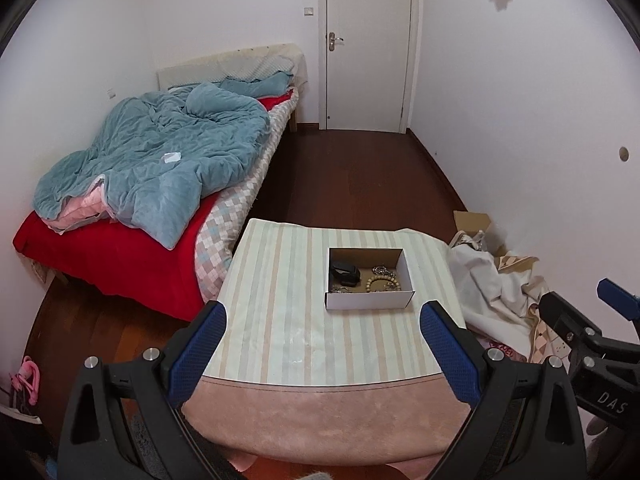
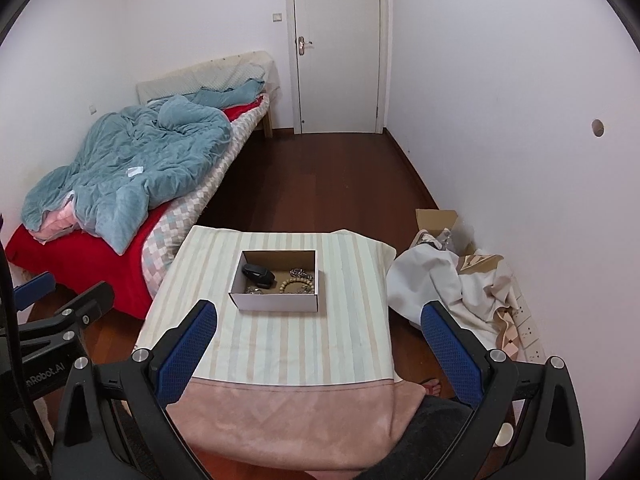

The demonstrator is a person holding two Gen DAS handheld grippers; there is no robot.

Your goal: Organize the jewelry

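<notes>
2 grippers, fingers wide, empty | white box [image 1: 370, 299] | beaded bracelet [image 1: 384, 282], black case [image 1: 345, 272] inside

Both views are evenly lit with soft, kinda cool indoor light, no harsh glare anywhere. The walls [image 1: 500, 120] come out a bit pinkish-white. Shadows are faint, just a soft one by the box [image 1: 369, 278] and a darker floor [image 2: 320, 184] near the bed. Heavy fisheye bending at the edges with black corners. Focus is decent, slightly soft overall.
</notes>
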